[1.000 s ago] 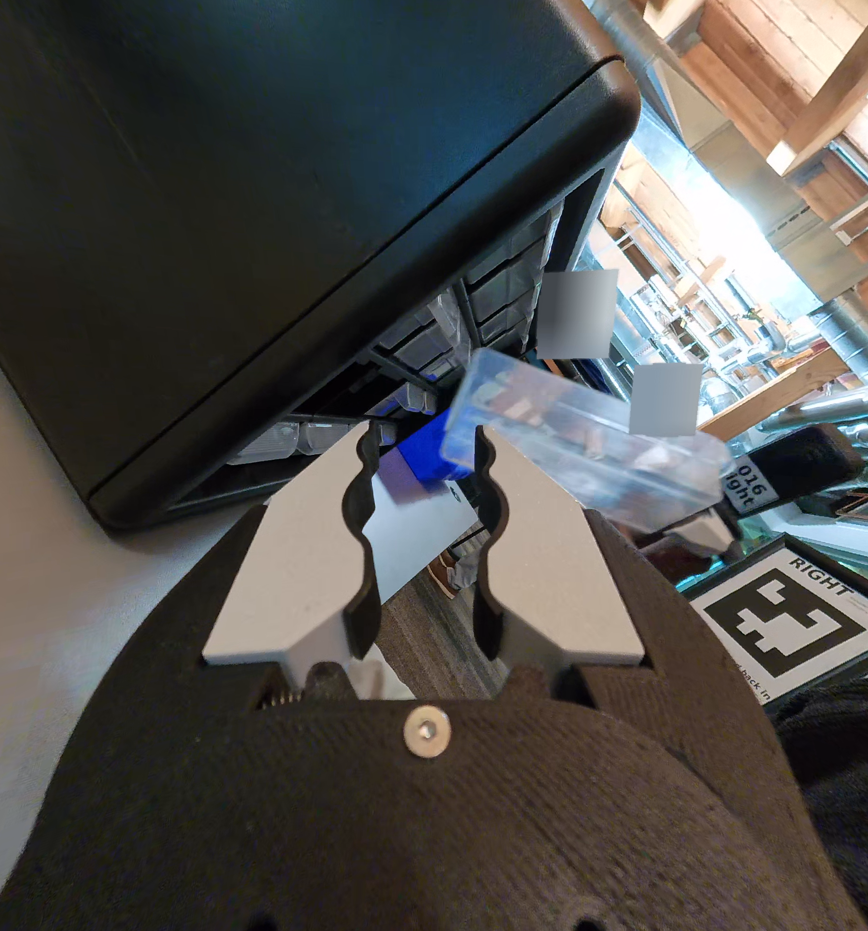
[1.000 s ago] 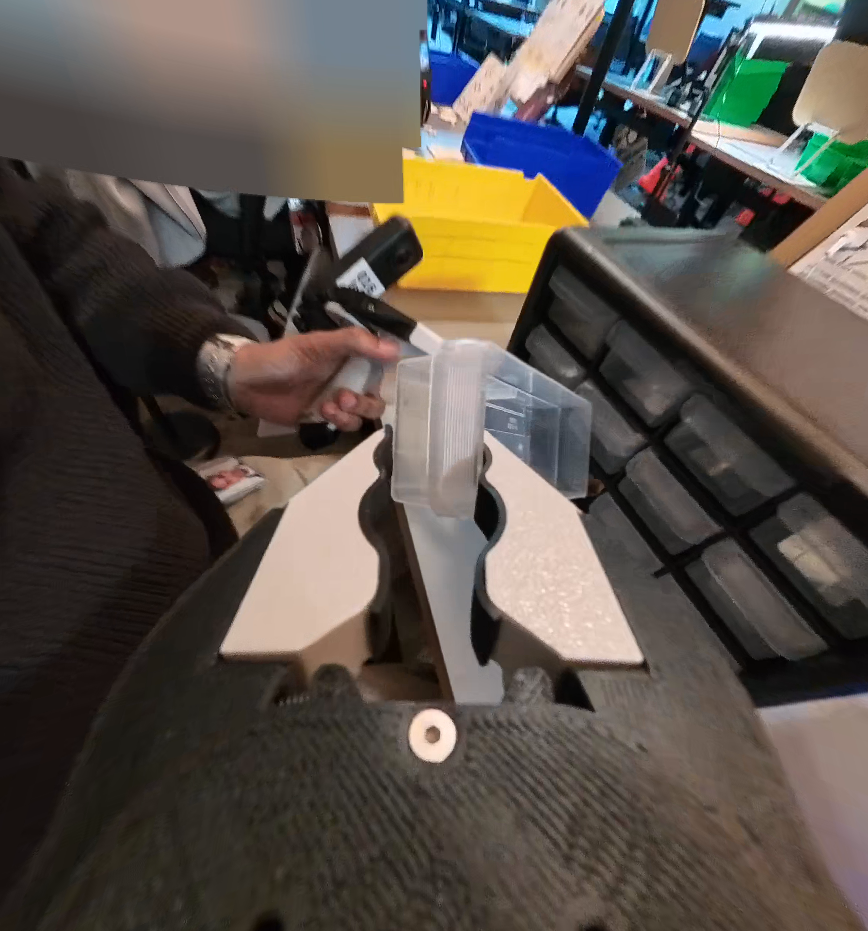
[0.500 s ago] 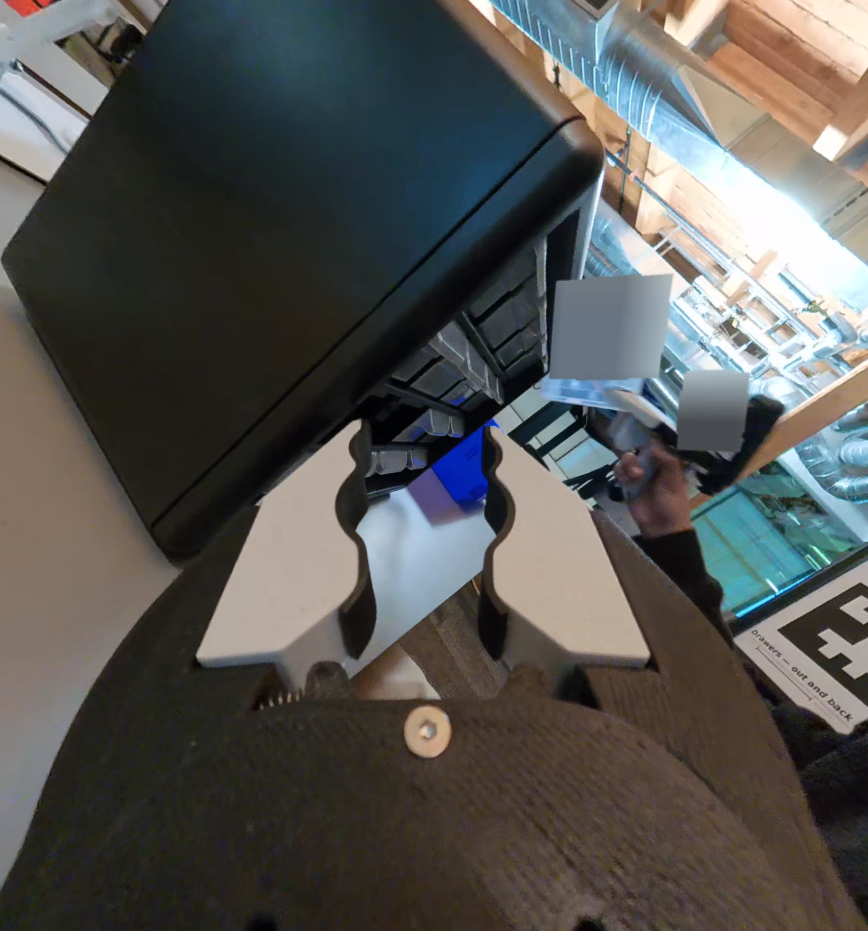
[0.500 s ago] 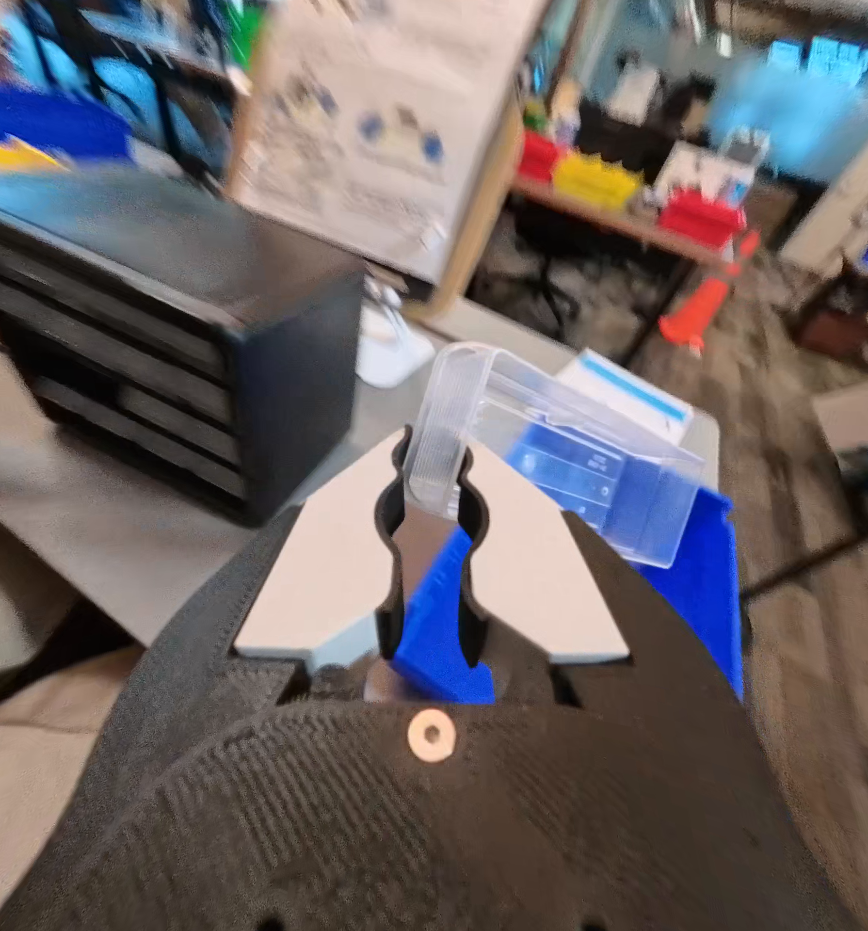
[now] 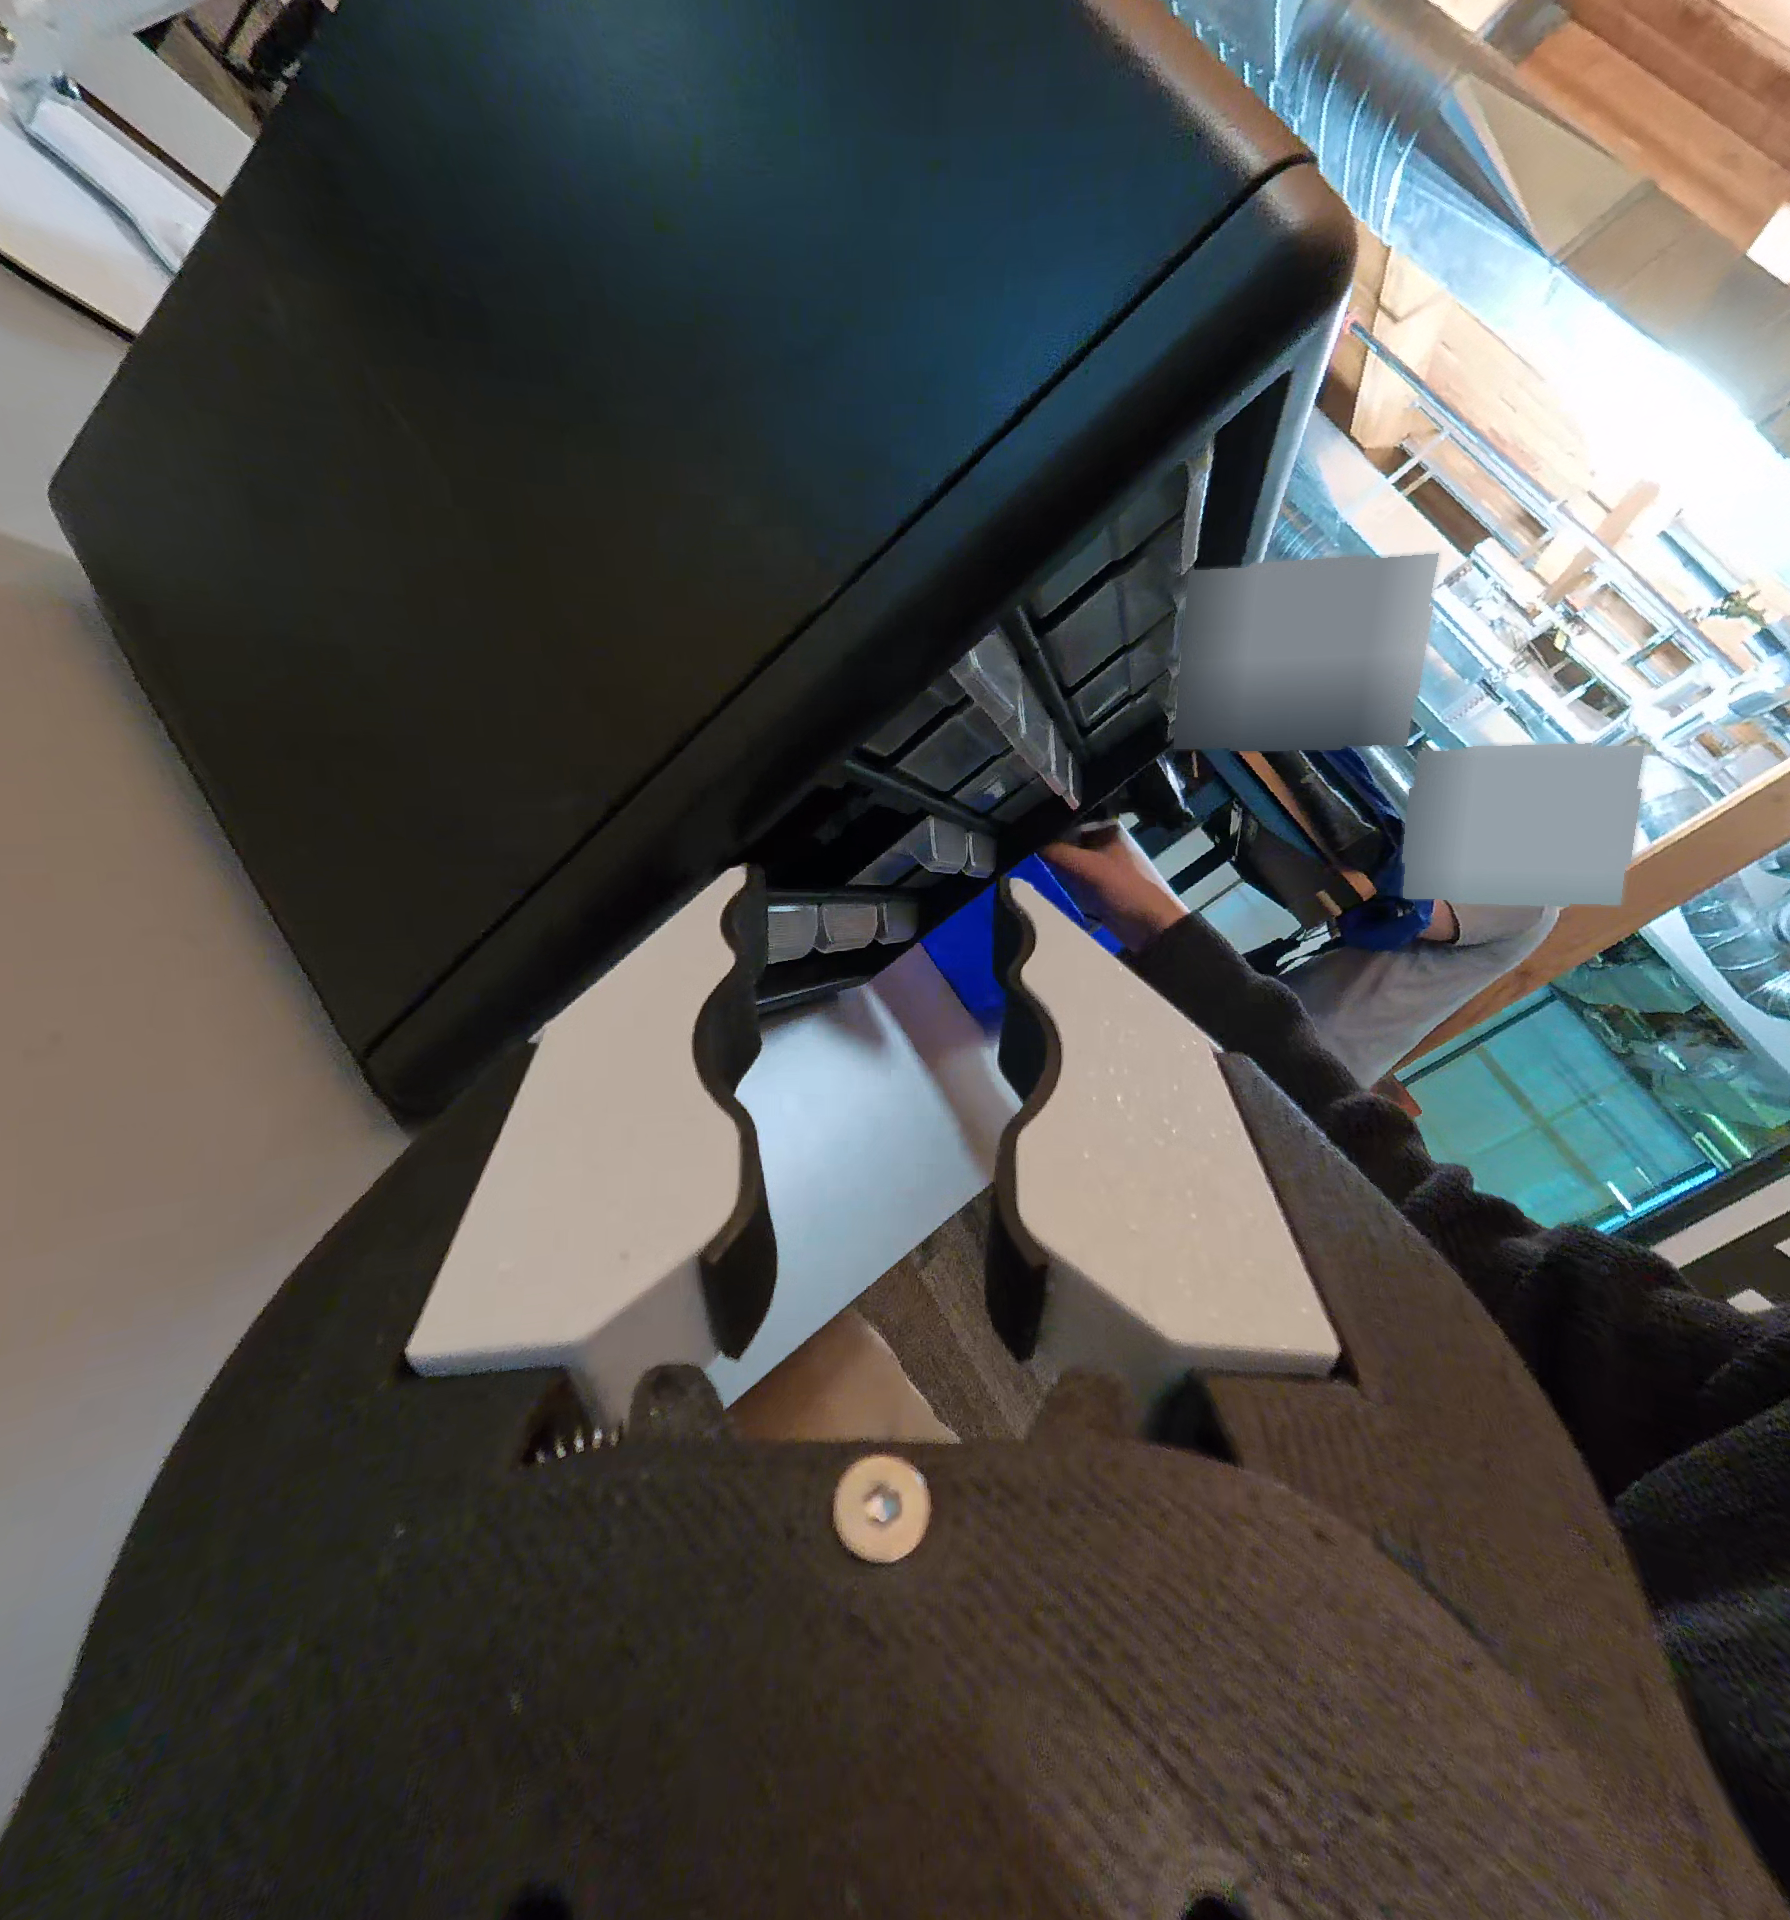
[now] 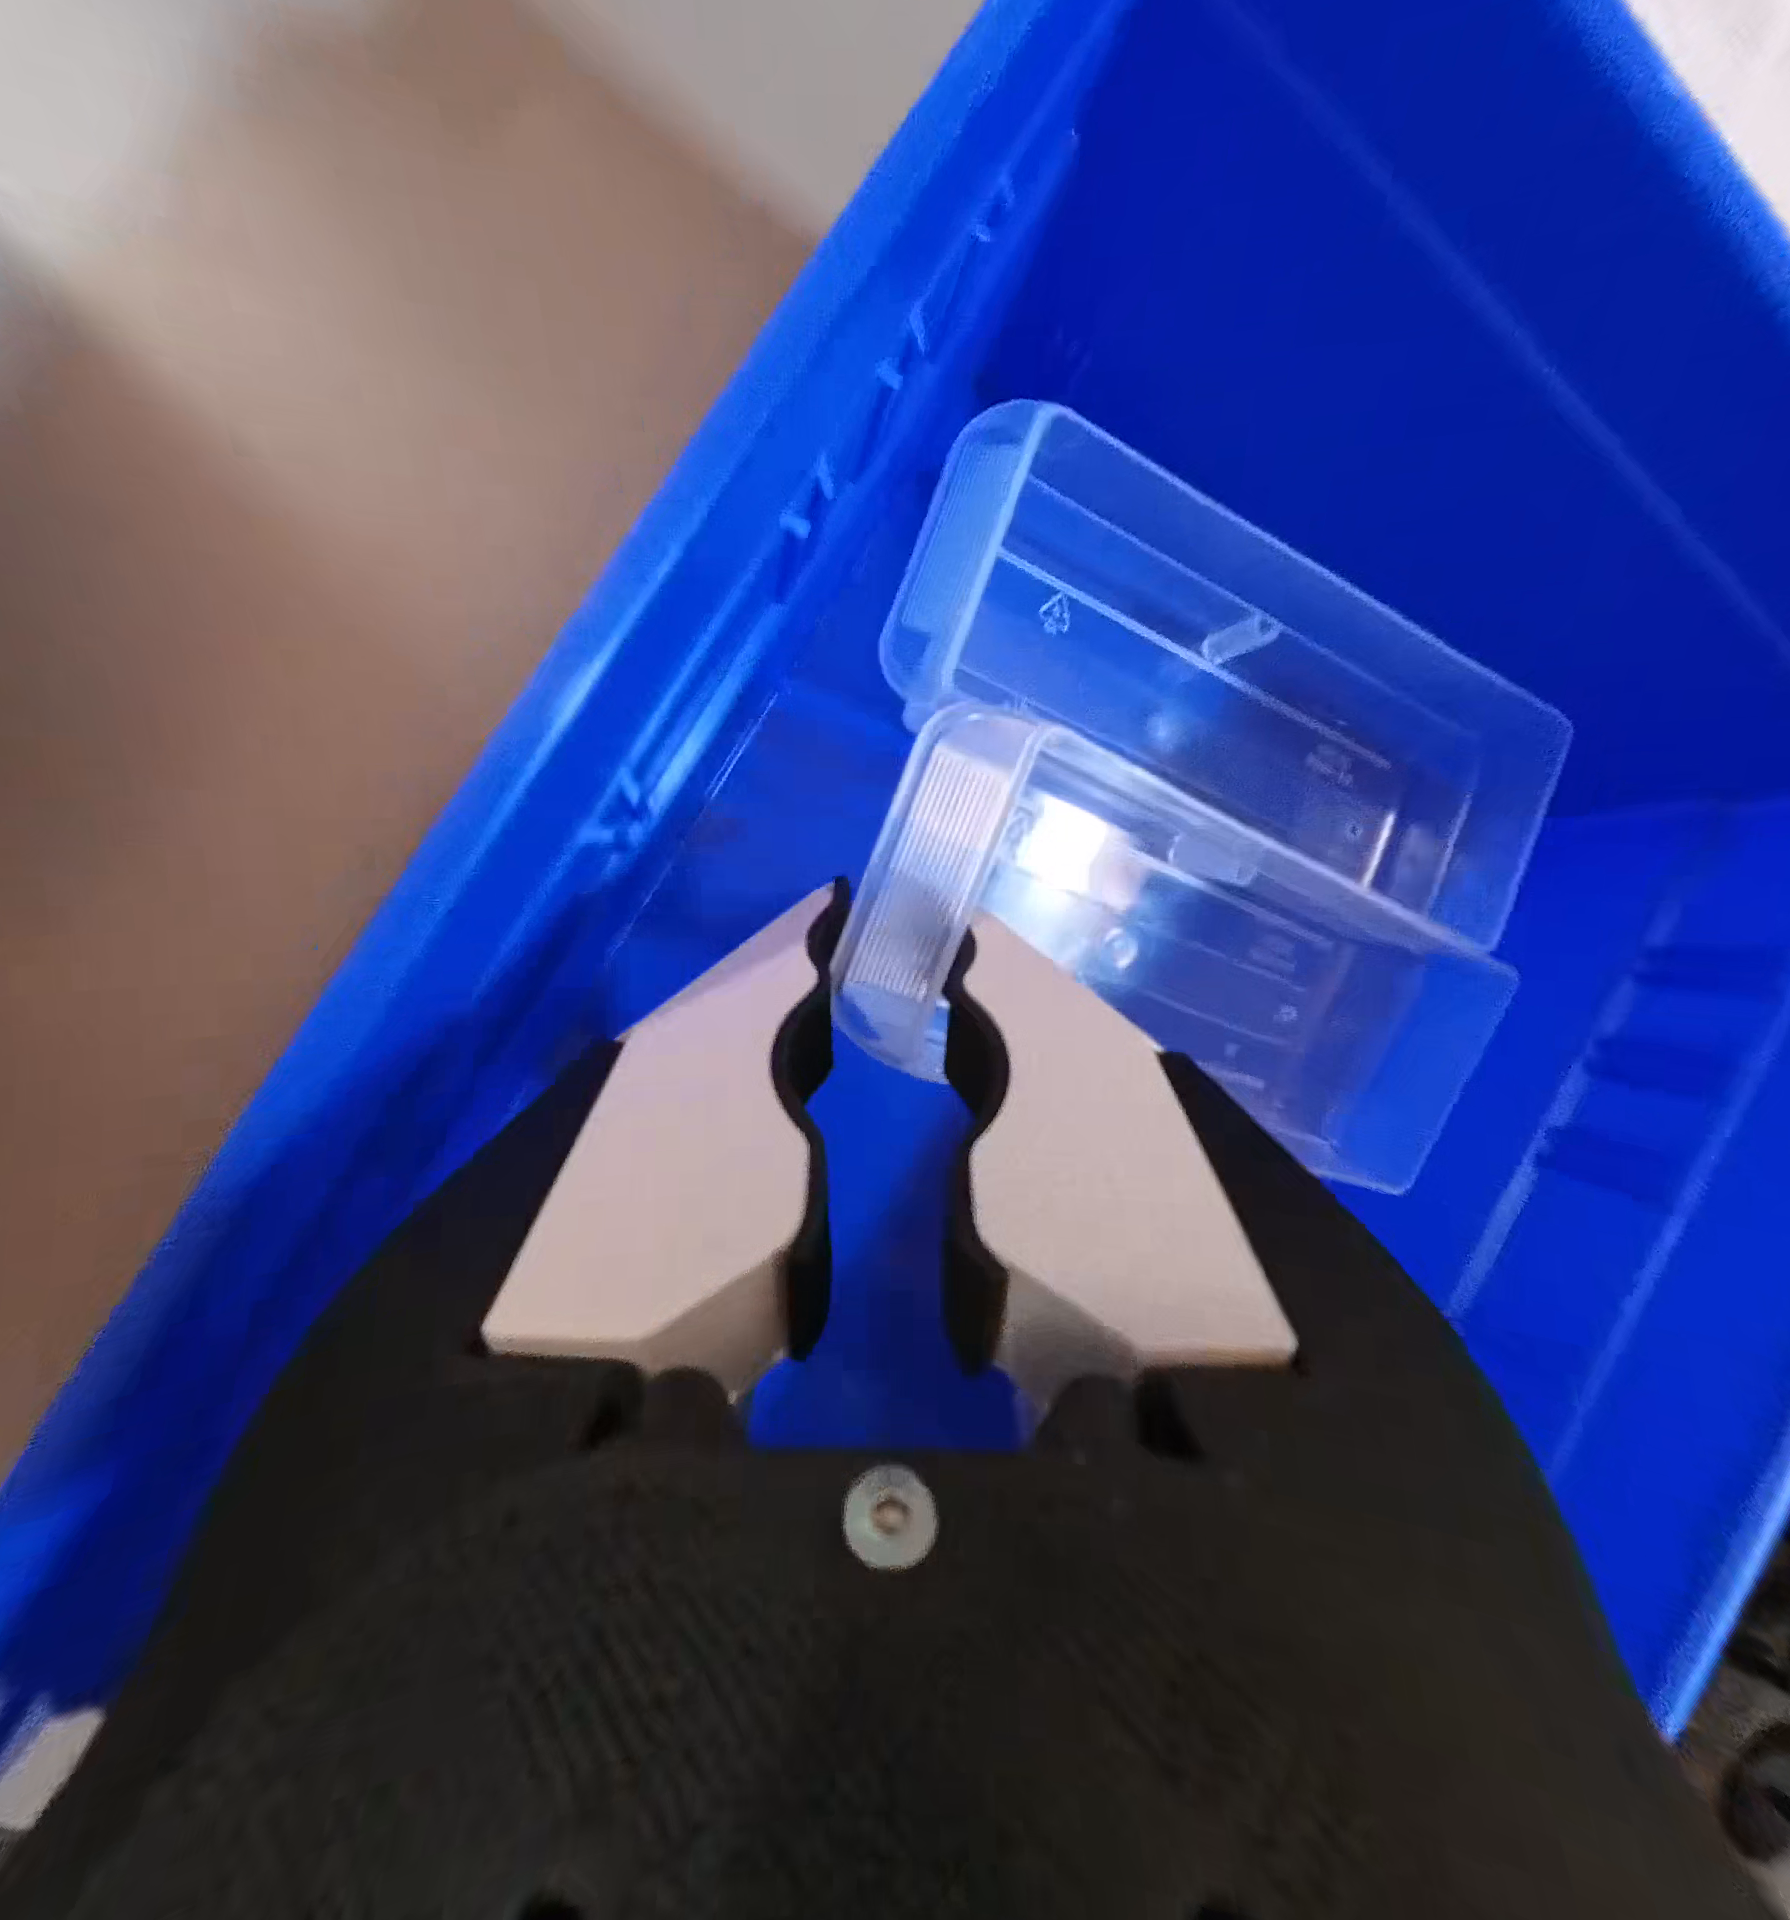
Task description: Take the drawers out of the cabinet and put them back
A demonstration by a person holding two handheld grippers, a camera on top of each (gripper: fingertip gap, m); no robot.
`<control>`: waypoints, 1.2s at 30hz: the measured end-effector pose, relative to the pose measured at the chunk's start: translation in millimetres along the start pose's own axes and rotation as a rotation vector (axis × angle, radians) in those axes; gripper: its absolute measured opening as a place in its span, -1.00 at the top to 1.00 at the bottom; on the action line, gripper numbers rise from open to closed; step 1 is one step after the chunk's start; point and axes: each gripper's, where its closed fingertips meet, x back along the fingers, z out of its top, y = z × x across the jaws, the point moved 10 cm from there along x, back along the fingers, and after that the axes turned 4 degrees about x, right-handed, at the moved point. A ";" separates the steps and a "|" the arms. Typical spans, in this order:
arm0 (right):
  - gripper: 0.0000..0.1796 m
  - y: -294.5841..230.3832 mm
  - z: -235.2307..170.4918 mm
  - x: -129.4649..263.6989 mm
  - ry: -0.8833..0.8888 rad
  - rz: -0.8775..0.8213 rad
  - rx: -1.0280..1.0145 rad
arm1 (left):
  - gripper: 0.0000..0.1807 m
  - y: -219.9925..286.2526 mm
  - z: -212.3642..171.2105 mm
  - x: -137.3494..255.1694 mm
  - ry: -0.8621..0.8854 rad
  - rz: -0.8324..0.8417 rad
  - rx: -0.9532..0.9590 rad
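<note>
The black drawer cabinet (image 5: 610,447) stands on a pale table, seen from its side in the left wrist view, with several clear drawers (image 5: 984,748) in its front. My left gripper (image 5: 875,914) is open and empty, beside the cabinet's lower front corner. My right gripper (image 6: 896,920) is shut on the front handle of a clear plastic drawer (image 6: 1161,945) and holds it inside a blue bin (image 6: 1338,343). A second clear drawer (image 6: 1223,644) lies in the bin just beyond the held one.
The bin's blue left wall (image 6: 579,779) runs close beside my right gripper. A dark sleeve (image 5: 1493,1299) reaches across the right of the left wrist view. People stand beyond the cabinet front. The pale table (image 5: 91,1039) extends left of the cabinet.
My right gripper swung away from the cabinet front with the clear drawer and came down into the blue bin. The left gripper stayed open and drew back slightly from the cabinet.
</note>
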 end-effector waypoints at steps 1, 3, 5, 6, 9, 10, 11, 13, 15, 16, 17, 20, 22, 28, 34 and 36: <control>0.83 0.1 5.0 -5.9 -0.026 -0.004 0.016 | 0.55 -0.5 0.4 0.2 0.000 0.001 0.001; 0.82 0.1 12.9 -16.4 -0.071 -0.002 0.027 | 0.56 -1.5 1.1 0.6 -0.002 -0.004 0.005; 0.80 1.4 17.8 -25.1 -0.106 -0.006 0.033 | 0.57 -2.2 1.3 0.8 -0.004 -0.007 0.011; 0.79 3.5 19.0 -28.4 -0.121 -0.015 0.029 | 0.57 -2.5 1.4 0.8 -0.005 -0.009 0.014; 0.62 8.6 20.0 -33.8 -0.126 0.001 -0.020 | 0.57 -3.3 1.4 0.6 -0.011 -0.012 0.022; 0.56 10.2 19.3 -33.6 -0.119 0.004 -0.038 | 0.56 -3.4 1.4 0.8 -0.011 -0.014 0.025; 0.50 11.4 18.7 -31.9 -0.108 0.008 -0.056 | 0.56 -3.5 1.6 0.8 -0.012 -0.016 0.028; 0.42 12.6 17.4 -23.5 -0.070 0.015 -0.091 | 0.56 -3.2 1.5 0.9 -0.013 -0.021 0.031; 0.37 13.8 16.4 -9.3 -0.011 0.007 -0.124 | 0.56 -2.3 0.5 0.4 -0.017 -0.025 0.031; 0.37 14.5 15.9 0.1 0.022 -0.007 -0.138 | 0.56 -1.6 -0.4 -0.1 -0.020 -0.028 0.030; 0.36 15.0 15.5 11.3 0.060 -0.029 -0.152 | 0.56 -0.7 -1.7 -0.8 -0.025 -0.030 0.027; 0.38 8.7 16.2 55.3 0.222 -0.116 -0.177 | 0.56 2.3 -7.1 -3.9 -0.051 -0.036 0.014; 0.46 -7.5 17.3 88.3 0.359 -0.181 -0.156 | 0.56 2.5 -11.2 -6.5 -0.070 -0.033 0.020; 0.53 -106.3 29.8 144.3 0.674 -0.111 -0.021 | 0.56 -9.1 -13.1 -9.0 -0.060 0.018 0.085; 0.50 -176.4 32.9 124.7 0.739 0.157 -0.049 | 0.76 -12.2 0.9 -8.7 -0.051 0.017 -0.010; 0.47 -189.0 32.4 107.6 0.697 0.223 -0.058 | 0.83 -12.9 4.3 -8.6 -0.041 0.018 -0.023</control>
